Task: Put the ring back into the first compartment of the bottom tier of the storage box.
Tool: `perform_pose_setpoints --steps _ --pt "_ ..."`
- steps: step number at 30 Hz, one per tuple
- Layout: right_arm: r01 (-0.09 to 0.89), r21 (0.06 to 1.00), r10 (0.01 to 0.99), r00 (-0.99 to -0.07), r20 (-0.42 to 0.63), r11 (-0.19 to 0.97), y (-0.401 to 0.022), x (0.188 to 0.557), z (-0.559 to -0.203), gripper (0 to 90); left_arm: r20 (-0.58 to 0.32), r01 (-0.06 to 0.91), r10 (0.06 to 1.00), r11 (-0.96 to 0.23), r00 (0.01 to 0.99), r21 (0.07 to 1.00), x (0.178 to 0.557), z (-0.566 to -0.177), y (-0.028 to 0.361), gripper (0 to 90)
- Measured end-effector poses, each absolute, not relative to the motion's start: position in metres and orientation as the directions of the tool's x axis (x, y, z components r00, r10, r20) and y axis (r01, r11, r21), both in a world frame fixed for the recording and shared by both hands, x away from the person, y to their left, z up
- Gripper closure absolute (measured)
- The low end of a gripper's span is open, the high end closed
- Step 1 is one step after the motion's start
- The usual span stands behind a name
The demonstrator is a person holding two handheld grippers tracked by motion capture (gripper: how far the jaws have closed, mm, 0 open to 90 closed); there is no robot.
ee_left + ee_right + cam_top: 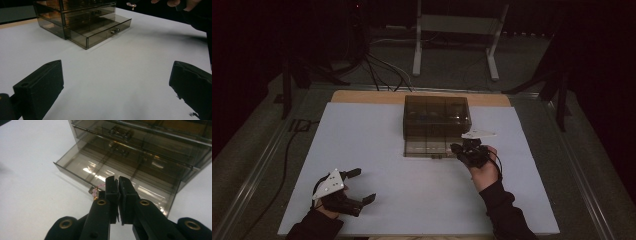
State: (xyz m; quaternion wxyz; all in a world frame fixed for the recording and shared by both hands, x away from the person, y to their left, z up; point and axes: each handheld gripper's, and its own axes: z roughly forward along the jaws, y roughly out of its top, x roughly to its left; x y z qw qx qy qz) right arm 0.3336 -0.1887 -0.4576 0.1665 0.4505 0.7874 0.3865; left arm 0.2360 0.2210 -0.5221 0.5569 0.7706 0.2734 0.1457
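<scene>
Your right gripper [117,183] has its jaws pressed together on a small beaded trinket [95,192]: pink beads and a gold bead stick out at the jaws' left side in the right gripper view. Likely an earring or short bracelet; too small to say which. The left gripper view shows it dangling [131,4] below your right hand.

Handling, judged: very light, limp where strung, beads hard and smooth. It could slip or swing. Keep the pinch on the strand or link, not on a round bead.

Position: held above the front edge of the open bottom drawer [120,173] of a smoked-plastic drawer organizer [437,116]. The drawer is pulled out and split by dividers into compartments; the ones in view look empty. Two upper drawers with small metal handles [119,132] are shut.

Your left gripper [357,186] has its jaws wide apart with nothing between them, low over the white worktop [377,150], well apart from the organizer.

Next step, judged: lower the trinket over one compartment before releasing.
</scene>
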Motion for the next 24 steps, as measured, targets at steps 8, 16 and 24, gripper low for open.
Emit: perform_pose_setpoints --steps 8,16,24 --pt "0.571 0.764 0.83 -0.551 0.086 0.3 -0.18 0.339 -0.453 87.1 -0.079 0.256 0.582 -0.228 0.809 0.939 0.236 -0.522 0.221 0.6" --pt "0.568 0.767 0.827 -0.555 0.089 0.299 -0.176 0.34 -0.449 87.2 -0.075 0.252 0.582 -0.231 0.81 0.94 0.236 -0.521 0.221 0.6" --pt "0.557 0.775 0.817 -0.569 0.095 0.298 -0.163 0.345 -0.443 87.1 -0.072 0.25 0.579 -0.233 0.812 0.94 0.236 -0.521 0.221 0.6"
